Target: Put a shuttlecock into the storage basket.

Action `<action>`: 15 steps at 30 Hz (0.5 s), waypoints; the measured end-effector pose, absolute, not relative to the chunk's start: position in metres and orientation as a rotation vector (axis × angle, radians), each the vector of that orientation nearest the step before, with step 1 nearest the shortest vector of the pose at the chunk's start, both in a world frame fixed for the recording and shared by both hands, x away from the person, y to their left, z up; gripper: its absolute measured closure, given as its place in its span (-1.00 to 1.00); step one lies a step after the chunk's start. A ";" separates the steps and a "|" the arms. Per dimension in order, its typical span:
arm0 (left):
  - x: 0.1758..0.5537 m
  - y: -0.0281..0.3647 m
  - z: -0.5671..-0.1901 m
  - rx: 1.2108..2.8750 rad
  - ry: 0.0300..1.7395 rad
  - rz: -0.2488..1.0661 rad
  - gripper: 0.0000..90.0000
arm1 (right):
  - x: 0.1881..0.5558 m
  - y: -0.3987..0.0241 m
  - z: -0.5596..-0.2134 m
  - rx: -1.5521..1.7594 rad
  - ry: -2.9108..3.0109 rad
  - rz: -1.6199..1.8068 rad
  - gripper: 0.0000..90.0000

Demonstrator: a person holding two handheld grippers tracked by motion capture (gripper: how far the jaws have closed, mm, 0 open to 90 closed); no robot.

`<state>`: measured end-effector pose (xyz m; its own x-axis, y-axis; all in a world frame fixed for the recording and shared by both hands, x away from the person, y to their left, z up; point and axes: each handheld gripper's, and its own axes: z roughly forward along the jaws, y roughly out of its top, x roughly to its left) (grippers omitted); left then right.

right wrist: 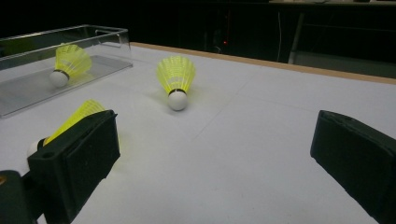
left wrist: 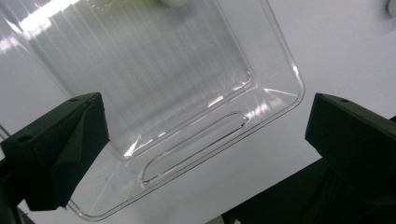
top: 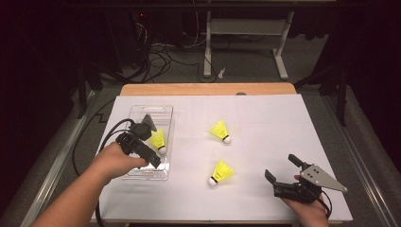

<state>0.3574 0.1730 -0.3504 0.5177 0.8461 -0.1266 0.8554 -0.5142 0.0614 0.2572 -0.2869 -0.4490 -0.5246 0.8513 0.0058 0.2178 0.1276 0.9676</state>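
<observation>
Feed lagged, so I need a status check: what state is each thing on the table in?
Tray: clear, holds one shuttlecock.
Shuttlecock in tray: lying on its side.
Far shuttlecock: loose on the table.
Near shuttlecock: loose on the table.
Left tongs: open over the tray.
Right tongs: open, empty.

Overhead light floods the white table (top: 265,142) while the room behind sinks into black, glare streaking the clear tray (left wrist: 196,93) between soft-focus black fingers (left wrist: 60,149), and short shadows pooling under each sharp yellow shuttlecock (right wrist: 176,81).
</observation>
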 end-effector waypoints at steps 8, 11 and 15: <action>0.354 0.164 -0.350 2.637 1.454 -0.129 -0.99 | 0.258 -0.291 -0.448 1.040 1.817 1.437 -0.96; 0.352 0.158 -0.349 2.645 1.433 -0.135 -0.99 | 0.258 -0.291 -0.449 1.038 1.823 1.436 -0.96; 0.352 0.146 -0.348 2.659 1.399 -0.138 -0.99 | 0.257 -0.291 -0.448 1.034 1.825 1.437 -0.96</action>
